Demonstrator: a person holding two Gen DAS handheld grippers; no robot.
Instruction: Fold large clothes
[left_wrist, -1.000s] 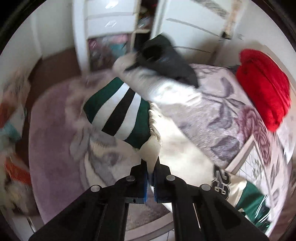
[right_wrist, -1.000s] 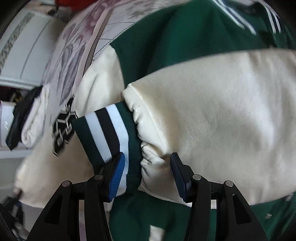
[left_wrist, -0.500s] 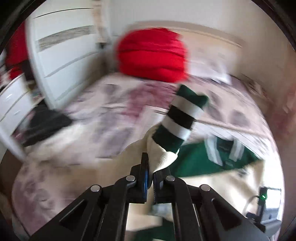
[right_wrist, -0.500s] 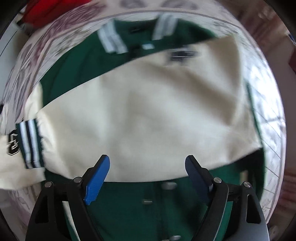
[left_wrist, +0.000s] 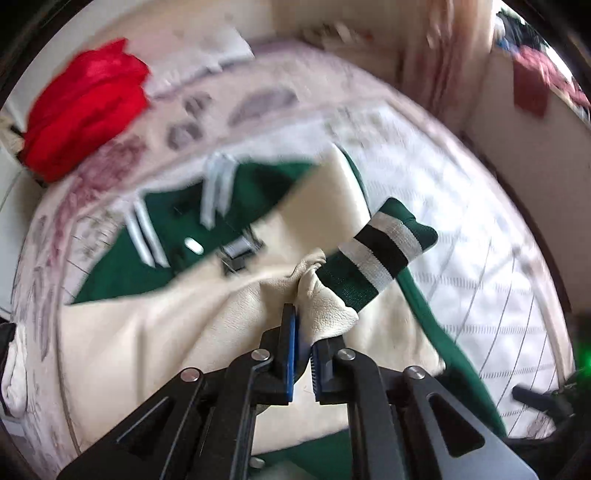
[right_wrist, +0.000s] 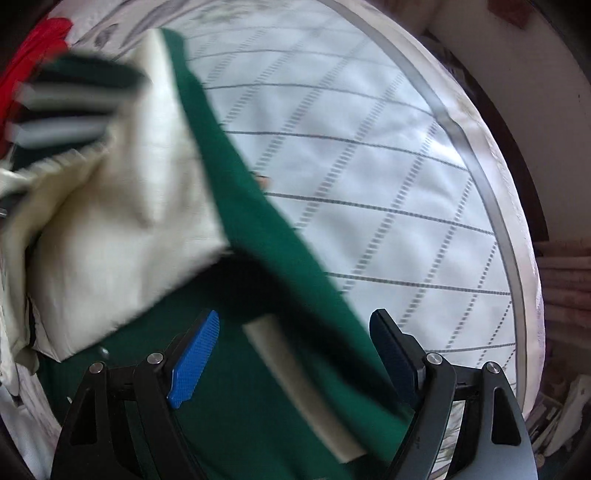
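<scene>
A green varsity jacket (left_wrist: 258, 188) with cream sleeves lies spread on the bed. My left gripper (left_wrist: 303, 345) is shut on the cream sleeve (left_wrist: 325, 310) just behind its striped green, white and black cuff (left_wrist: 384, 251), holding it above the jacket's body. My right gripper (right_wrist: 291, 354) is open and empty, hovering over the jacket's green edge (right_wrist: 288, 258). The other cream sleeve (right_wrist: 122, 229) lies folded across the body. The held cuff shows blurred at the upper left of the right wrist view (right_wrist: 74, 99).
The bed has a white quilted cover (right_wrist: 369, 166) with a floral border (left_wrist: 110, 162). A red garment (left_wrist: 81, 110) lies at the head of the bed. A wall and dark clothes (left_wrist: 535, 85) stand to the right.
My left gripper has carried the sleeve from the bed's left edge across over the jacket body. My right gripper let go of the other cuff, opened wide and moved right along the jacket's edge.
</scene>
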